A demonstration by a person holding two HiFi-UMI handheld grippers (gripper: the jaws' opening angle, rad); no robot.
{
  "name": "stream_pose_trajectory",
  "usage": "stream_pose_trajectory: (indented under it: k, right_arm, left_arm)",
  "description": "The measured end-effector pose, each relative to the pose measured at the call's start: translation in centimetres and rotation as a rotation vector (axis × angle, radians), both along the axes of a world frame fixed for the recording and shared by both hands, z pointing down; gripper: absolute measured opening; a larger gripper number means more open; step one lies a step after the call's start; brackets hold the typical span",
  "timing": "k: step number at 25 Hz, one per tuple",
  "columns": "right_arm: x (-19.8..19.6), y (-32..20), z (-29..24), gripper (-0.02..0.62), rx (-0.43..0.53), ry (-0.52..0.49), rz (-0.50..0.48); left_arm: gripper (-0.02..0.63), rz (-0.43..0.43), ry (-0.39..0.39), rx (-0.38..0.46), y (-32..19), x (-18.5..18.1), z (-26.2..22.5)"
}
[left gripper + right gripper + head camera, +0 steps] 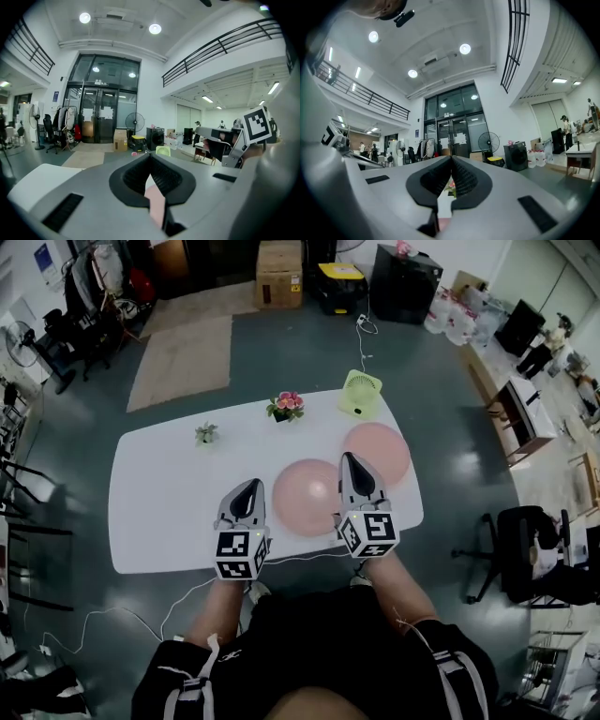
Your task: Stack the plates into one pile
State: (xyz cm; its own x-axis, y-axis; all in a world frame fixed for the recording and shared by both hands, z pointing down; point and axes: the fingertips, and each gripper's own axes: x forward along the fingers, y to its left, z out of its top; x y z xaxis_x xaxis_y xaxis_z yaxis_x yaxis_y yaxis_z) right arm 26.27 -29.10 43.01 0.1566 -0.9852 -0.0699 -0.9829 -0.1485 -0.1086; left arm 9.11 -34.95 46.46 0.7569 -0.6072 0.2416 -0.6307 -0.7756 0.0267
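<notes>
Two round pink plates lie unstacked on the white oval table; grey left gripper and right gripper hover closed, holding nothing.

White rounded table, bearing: green fan at far edge; pot of pink flowers just left of fan; small green plant farther left; pink plate near side of fan; second pink plate nearer still, leftward.

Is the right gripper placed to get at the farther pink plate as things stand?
Probably yes: the right gripper hovers at the near edge of the farther pink plate with nothing between them, though its jaws are shut.
</notes>
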Motion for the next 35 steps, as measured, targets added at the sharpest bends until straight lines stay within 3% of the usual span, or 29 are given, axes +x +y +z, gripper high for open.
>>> stream_pose_trajectory:
  k: [4, 7, 11, 18, 19, 20, 22, 26, 30, 35]
  right_arm:
    - [9.9, 5.4, 2.0, 0.015, -0.049, 0.027, -0.071]
    - [16.8, 8.7, 2.3, 0.015, -0.102, 0.027, -0.094]
    - [21.5, 12.5, 2.5, 0.015, -0.111, 0.007, -0.108]
    - [21.0, 14.0, 4.4, 0.016, -0.123, 0.041, -0.187]
    - [20.7, 14.0, 4.4, 0.046, -0.115, 0.047, -0.204]
    - [20.4, 14.0, 4.4, 0.116, -0.114, 0.06, -0.219]
    - [20.0, 13.6, 5.3, 0.14, -0.142, 0.106, -0.242]
    - [18.7, 12.4, 9.9, 0.163, -0.311, 0.229, -0.34]
    - [18.3, 11.2, 18.5, 0.177, -0.58, 0.357, -0.451]
    - [19.1, 10.9, 26.5, 0.189, -0.797, 0.543, -0.501]
  left_arm:
    - [0.014, -0.044, 0.024, -0.01, 6.4, 10.9, 0.3]
    - [0.014, -0.016, 0.025, -0.051, 11.7, 18.3, 0.3]
    - [0.014, -0.032, 0.005, -0.04, 15.1, 23.0, -0.2]
    - [0.014, -0.097, -0.008, -0.014, 16.6, 23.0, 0.1]
    - [0.014, -0.106, -0.008, -0.01, 16.8, 22.8, 0.0]
    - [0.014, -0.113, -0.009, -0.004, 17.0, 22.6, -0.1]
    - [0.014, -0.128, -0.017, 0.0, 17.3, 22.1, 0.1]
    - [0.014, -0.16, -0.014, 0.0, 17.9, 20.7, -0.1]
    - [0.014, -0.201, -0.017, -0.001, 17.9, 18.7, -0.1]
    - [0.014, -0.254, -0.044, 0.009, 18.5, 16.2, 0.3]
